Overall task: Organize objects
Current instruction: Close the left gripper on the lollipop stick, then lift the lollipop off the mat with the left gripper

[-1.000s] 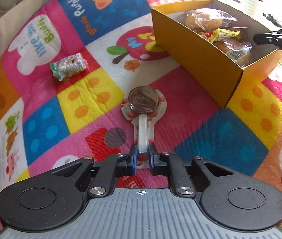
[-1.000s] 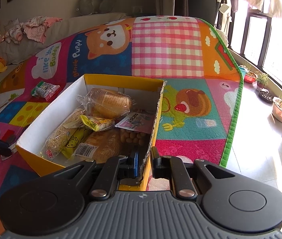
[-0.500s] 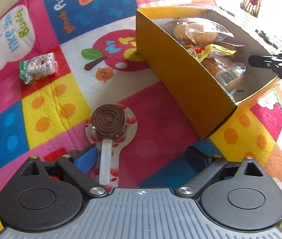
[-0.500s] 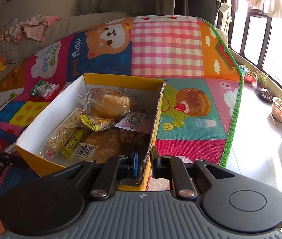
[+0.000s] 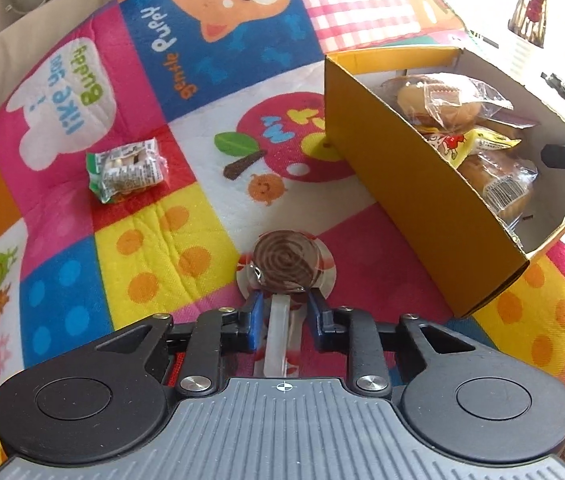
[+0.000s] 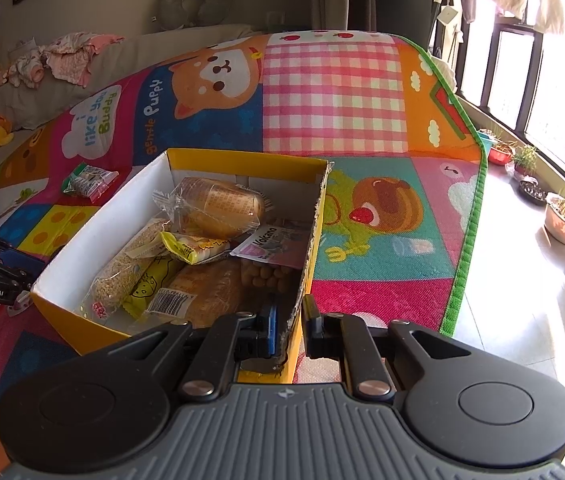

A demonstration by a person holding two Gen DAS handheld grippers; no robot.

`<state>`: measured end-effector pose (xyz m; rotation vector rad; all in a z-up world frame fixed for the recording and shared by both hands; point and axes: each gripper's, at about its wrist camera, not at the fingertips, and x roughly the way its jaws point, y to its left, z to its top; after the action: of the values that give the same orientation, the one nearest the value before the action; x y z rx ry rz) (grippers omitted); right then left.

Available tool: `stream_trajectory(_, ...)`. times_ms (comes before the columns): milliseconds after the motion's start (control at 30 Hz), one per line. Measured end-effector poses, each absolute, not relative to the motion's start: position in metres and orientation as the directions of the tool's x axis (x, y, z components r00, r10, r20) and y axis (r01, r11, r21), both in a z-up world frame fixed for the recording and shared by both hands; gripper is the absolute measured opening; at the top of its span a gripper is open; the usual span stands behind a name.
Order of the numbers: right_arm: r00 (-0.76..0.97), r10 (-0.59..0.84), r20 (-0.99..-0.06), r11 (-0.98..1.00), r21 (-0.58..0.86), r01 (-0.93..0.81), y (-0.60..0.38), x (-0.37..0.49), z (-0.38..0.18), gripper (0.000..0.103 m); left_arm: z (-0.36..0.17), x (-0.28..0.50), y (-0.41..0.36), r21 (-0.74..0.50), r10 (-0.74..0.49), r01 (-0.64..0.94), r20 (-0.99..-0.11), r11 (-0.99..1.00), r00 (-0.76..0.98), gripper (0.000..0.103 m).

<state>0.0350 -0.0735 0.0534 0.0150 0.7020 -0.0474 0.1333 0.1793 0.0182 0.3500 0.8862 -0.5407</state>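
Note:
A wrapped chocolate swirl lollipop (image 5: pixel 285 267) lies on the play mat, its white stick pointing toward me. My left gripper (image 5: pixel 284 307) is open, its blue-padded fingers on either side of the stick just below the candy head. A yellow cardboard box (image 5: pixel 410 184) holding several wrapped breads and snacks stands to the right. My right gripper (image 6: pixel 287 322) is shut on the box's near wall (image 6: pixel 309 256). A green snack packet (image 5: pixel 125 169) lies on the mat at the left; it also shows in the right wrist view (image 6: pixel 89 179).
The colourful play mat (image 5: pixel 186 220) covers the floor. A sofa with clothes and toys (image 6: pixel 34 68) stands behind it. Potted plants (image 6: pixel 562 216) line the window at the right, past the mat's green edge (image 6: pixel 470 216).
My left gripper let go of the lollipop stick, opened wide, and has since narrowed around the stick with a gap each side. The right gripper and box have not moved.

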Motion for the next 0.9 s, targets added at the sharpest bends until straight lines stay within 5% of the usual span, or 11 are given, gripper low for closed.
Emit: stream_trajectory(900, 0.764, -0.037, -0.644, 0.999, -0.001, 0.048, -0.074, 0.033, 0.053, 0.014, 0.118, 0.039, 0.222, -0.072, -0.496, 0.641, -0.701, 0.764, 0.513, 0.007)
